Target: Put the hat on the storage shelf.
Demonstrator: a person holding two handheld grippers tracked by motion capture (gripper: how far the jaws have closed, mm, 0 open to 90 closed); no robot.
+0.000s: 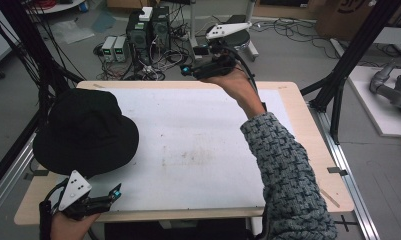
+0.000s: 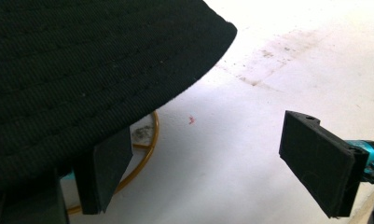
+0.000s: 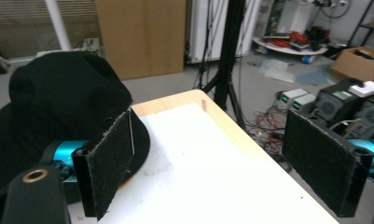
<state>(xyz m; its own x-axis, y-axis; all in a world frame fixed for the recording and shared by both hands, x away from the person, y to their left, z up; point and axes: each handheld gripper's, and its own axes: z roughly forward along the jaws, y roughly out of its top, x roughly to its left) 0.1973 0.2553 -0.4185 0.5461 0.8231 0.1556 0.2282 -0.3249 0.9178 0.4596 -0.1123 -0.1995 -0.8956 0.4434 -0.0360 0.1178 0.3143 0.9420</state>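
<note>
black hat (image 1: 85, 132) sits at the surface's (image 1: 198, 150) left edge. my left tongs (image 1: 113, 192) at the near-left corner are far closer, open, one jaw already under the brim. right tongs (image 1: 188, 70) open too, up at the far edge.

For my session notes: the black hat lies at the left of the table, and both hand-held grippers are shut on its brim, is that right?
Not quite. The black hat does lie at the left of the table, but both grippers are open and hold nothing. The left gripper view shows the left hand-held gripper open beside the brim; the right gripper view shows the right hand-held gripper open too.
</note>
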